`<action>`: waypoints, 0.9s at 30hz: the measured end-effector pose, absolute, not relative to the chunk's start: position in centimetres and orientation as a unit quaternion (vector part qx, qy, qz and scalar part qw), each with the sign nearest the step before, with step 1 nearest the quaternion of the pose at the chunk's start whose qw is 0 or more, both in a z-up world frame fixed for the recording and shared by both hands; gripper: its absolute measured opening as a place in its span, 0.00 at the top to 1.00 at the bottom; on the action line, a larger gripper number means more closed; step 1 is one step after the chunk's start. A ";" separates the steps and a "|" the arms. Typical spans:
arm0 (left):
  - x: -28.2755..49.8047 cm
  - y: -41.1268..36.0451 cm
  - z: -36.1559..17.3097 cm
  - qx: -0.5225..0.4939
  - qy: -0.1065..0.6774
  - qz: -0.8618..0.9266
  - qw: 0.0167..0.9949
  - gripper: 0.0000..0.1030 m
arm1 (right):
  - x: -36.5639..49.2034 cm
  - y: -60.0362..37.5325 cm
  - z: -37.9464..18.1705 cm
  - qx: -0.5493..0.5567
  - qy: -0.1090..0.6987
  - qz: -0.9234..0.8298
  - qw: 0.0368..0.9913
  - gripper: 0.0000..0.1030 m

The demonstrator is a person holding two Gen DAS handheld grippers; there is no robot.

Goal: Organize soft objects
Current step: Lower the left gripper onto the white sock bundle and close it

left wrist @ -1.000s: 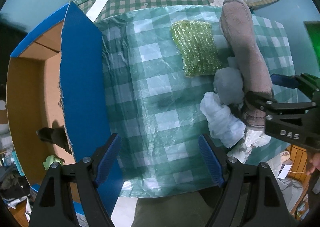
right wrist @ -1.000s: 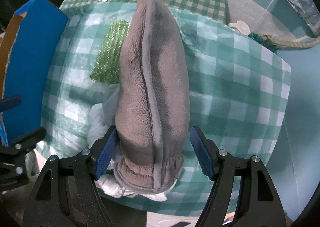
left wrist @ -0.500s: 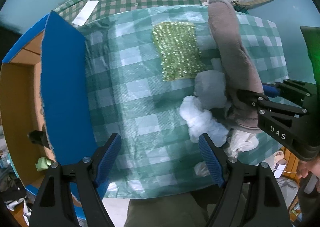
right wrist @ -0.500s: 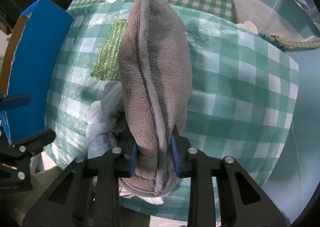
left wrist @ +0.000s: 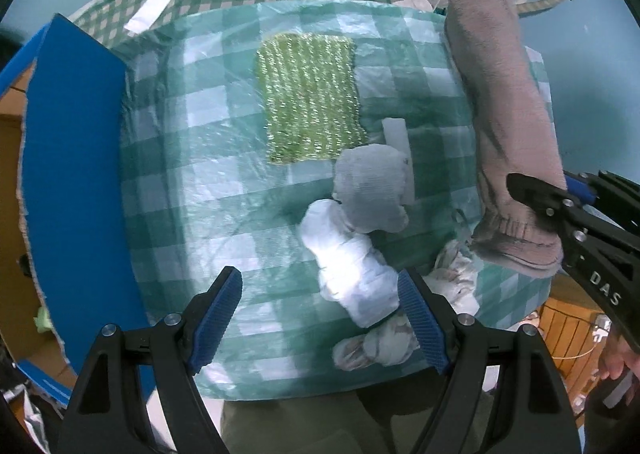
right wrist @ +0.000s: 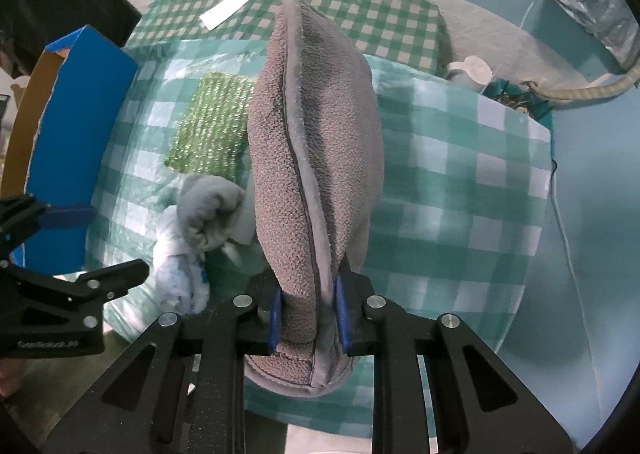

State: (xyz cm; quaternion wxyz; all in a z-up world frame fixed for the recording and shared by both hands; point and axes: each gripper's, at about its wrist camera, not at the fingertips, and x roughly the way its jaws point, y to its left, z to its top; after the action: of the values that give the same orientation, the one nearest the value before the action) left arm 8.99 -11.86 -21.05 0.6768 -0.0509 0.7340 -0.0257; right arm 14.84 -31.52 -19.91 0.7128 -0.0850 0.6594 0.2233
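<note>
My right gripper [right wrist: 307,312] is shut on the cuff end of a long grey fleece slipper-sock [right wrist: 316,157], which is lifted off the checked table cover [right wrist: 460,181]; in the left wrist view the same grey sock [left wrist: 508,109] hangs at the right with the right gripper [left wrist: 560,197] clamped on it. My left gripper [left wrist: 320,314] stands open above the table's near edge, its right pad beside a white rolled cloth [left wrist: 352,274]. A grey rolled sock [left wrist: 372,189] lies against that roll, and a green sparkly knit cloth [left wrist: 310,97] lies flat beyond.
An open blue cardboard box [left wrist: 72,181] with a brown inside stands at the left of the table. More crumpled white cloth [left wrist: 376,346] hangs at the near edge. A white paper strip [left wrist: 152,13] lies on the far checked cloth. A hand [left wrist: 616,362] shows at lower right.
The right gripper closed on the grey fleece sock and raised it off the pile. The left gripper drifted right toward the white and grey rolls, staying open.
</note>
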 end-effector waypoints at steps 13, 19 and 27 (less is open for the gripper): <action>9.4 -14.6 -25.3 -0.038 0.759 -0.011 0.650 0.21 | 14.4 -33.7 -20.4 -0.069 0.666 0.218 0.710 0.81; 9.7 -14.9 -27.1 -0.030 0.759 -0.003 0.650 0.22 | 14.0 -34.3 -20.6 -0.067 0.669 0.220 0.707 0.81; 9.2 -15.6 -27.7 -0.011 0.754 -0.008 0.657 0.55 | 13.2 -34.2 -20.8 -0.065 0.670 0.225 0.704 0.81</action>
State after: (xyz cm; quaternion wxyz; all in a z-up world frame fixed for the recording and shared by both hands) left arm 9.24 -15.60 -27.71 0.6571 -0.0110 0.7537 -0.0083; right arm 13.21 -34.24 -20.78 0.7045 -0.0645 0.6699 0.2253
